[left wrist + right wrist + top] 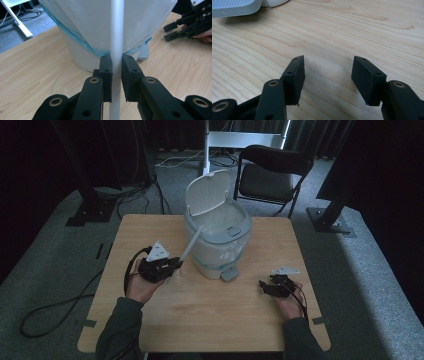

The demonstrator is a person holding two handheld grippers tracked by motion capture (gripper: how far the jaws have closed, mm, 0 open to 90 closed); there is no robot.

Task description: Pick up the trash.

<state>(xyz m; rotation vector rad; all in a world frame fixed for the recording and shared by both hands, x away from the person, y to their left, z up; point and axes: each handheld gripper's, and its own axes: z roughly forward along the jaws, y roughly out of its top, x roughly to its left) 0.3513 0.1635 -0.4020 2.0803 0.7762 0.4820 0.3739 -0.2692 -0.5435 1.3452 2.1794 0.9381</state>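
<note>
A white pedal bin (218, 241) with a pale liner stands at the table's middle, its lid (207, 191) tipped up. My left gripper (176, 263) is shut on a thin white rod (191, 243) that slants up to the bin's rim. In the left gripper view the rod (116, 37) runs upright between the two pads (107, 75), in front of the liner-covered bin (82, 27). My right gripper (265, 286) rests low at the table's right, open, nothing between its jaws (327, 75). It appears again at the top right of the left gripper view (175, 30).
The bin's grey foot pedal (229, 274) juts toward the front of the wooden table (200, 320). A black folding chair (272, 172) stands behind the table. Cables lie on the carpet at the left. The pedal's edge (234, 7) appears at the right gripper view's top left.
</note>
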